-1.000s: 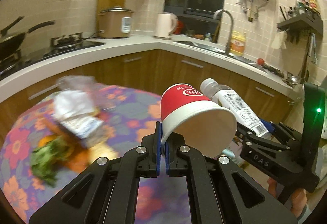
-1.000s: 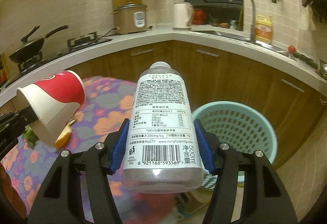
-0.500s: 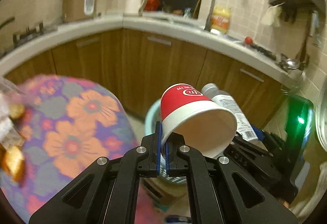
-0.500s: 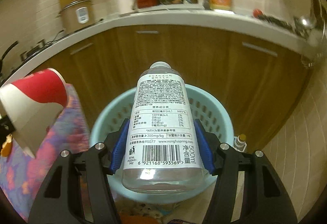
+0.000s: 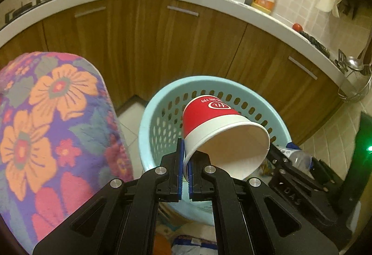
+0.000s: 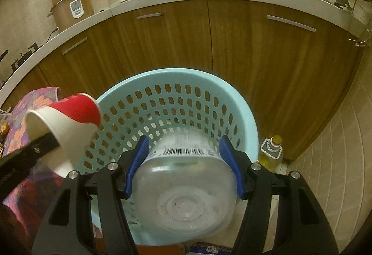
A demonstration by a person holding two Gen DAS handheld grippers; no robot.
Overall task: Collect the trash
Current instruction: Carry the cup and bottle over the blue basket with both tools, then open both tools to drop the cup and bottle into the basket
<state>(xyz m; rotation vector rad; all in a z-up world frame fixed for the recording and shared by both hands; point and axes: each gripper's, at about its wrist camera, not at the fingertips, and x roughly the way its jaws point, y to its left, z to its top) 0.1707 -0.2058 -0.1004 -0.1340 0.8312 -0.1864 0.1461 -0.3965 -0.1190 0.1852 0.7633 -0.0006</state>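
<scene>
Pale tiled floor (image 6: 325, 185) seen beneath wooden cabinets, light blue perforated basket (image 6: 241, 113) stood on it, yellow-capped oil bottle (image 6: 270, 150) set just beside the basket, floral-covered table (image 5: 46, 115) edge seen at left

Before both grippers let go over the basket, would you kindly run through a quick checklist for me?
1. Paper cup pinched at its rim by left gripper: ok.
2. Plastic bottle between right gripper fingers: ok.
3. Blue basket beneath the bottle: ok.
4. Cup over the basket opening: ok in the left view.
5. Bottle tipped neck-down toward the basket: ok.
6. Oil bottle beside the basket clear of the drop: ok.
</scene>
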